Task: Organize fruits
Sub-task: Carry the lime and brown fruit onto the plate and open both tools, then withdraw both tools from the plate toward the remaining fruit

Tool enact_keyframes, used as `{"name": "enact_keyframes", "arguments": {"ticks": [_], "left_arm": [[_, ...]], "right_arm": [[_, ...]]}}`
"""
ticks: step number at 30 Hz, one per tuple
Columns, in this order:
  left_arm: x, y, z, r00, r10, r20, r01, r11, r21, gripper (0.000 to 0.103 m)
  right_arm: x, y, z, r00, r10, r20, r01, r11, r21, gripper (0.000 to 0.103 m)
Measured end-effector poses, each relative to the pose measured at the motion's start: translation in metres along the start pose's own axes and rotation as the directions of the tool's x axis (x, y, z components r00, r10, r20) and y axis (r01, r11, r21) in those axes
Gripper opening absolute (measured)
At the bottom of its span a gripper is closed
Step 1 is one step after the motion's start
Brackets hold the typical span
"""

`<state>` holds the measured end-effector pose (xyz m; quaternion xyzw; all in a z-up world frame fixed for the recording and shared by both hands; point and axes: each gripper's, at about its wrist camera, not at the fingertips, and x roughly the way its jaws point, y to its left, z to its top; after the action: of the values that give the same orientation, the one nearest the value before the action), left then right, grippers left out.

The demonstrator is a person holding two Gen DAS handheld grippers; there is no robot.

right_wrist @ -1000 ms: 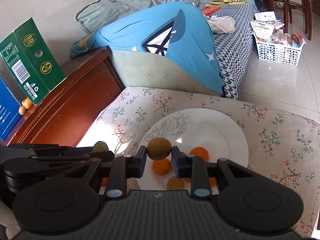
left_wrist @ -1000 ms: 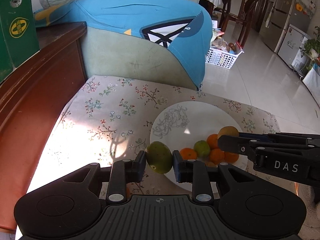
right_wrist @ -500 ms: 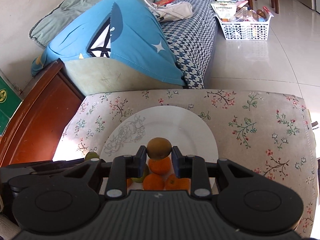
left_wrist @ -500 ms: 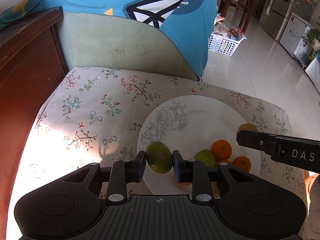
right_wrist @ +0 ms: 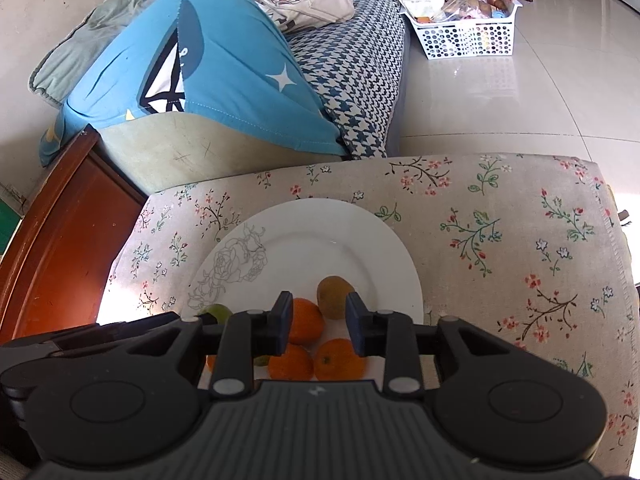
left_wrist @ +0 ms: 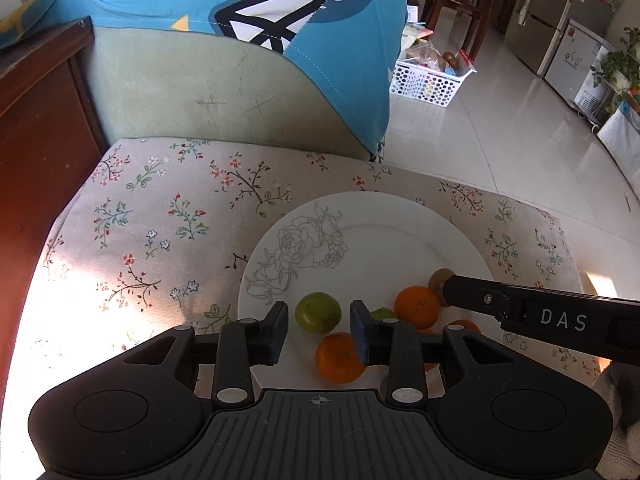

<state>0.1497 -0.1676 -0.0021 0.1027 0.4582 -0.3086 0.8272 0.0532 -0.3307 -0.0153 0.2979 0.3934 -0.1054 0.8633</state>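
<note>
Your left hand-held gripper (left_wrist: 319, 328) stands wide, the green citrus (left_wrist: 318, 312) lying loose between its fingers on the white plate (left_wrist: 380, 236). Your right hand-held gripper (right_wrist: 316, 322) is wide too, the brown kiwi (right_wrist: 335, 297) just ahead. Both fruits look released; next, back both out without nudging the 3 oranges (right_wrist: 305, 326) beside them.

Glossy pale tiled floor (right_wrist: 520, 92), houndstooth sofa (right_wrist: 360, 68) with blue cushion (right_wrist: 224, 64), dark wooden cabinet (right_wrist: 68, 240), white perforated basket (right_wrist: 468, 36), sunlit floral cloth (right_wrist: 500, 240)
</note>
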Motion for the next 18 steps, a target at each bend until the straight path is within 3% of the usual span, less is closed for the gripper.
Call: {"name": "enact_keyframes", "arguments": {"ticks": [6,12,18], "left_arm": [[-0.020,0.004,0.007,0.999,0.001,0.034,0.000,0.999,-0.035,0.055],[-0.042,0.013,0.005,0.999,0.024,0.034,-0.022,0.998,-0.063,0.063],[-0.058,0.023,-0.007,0.998,0.062,0.026,-0.060,0.996,-0.067,0.064]], "right_arm": [[-0.009,0.001,0.004,0.999,0.040,0.016,-0.041,0.999,0.017,0.031],[-0.018,0.004,0.004,0.997,0.071,0.022,-0.071,0.997,0.014,0.032],[-0.020,0.017,-0.006,0.994,0.109,-0.010,-0.110,0.993,-0.031,0.032]]}}
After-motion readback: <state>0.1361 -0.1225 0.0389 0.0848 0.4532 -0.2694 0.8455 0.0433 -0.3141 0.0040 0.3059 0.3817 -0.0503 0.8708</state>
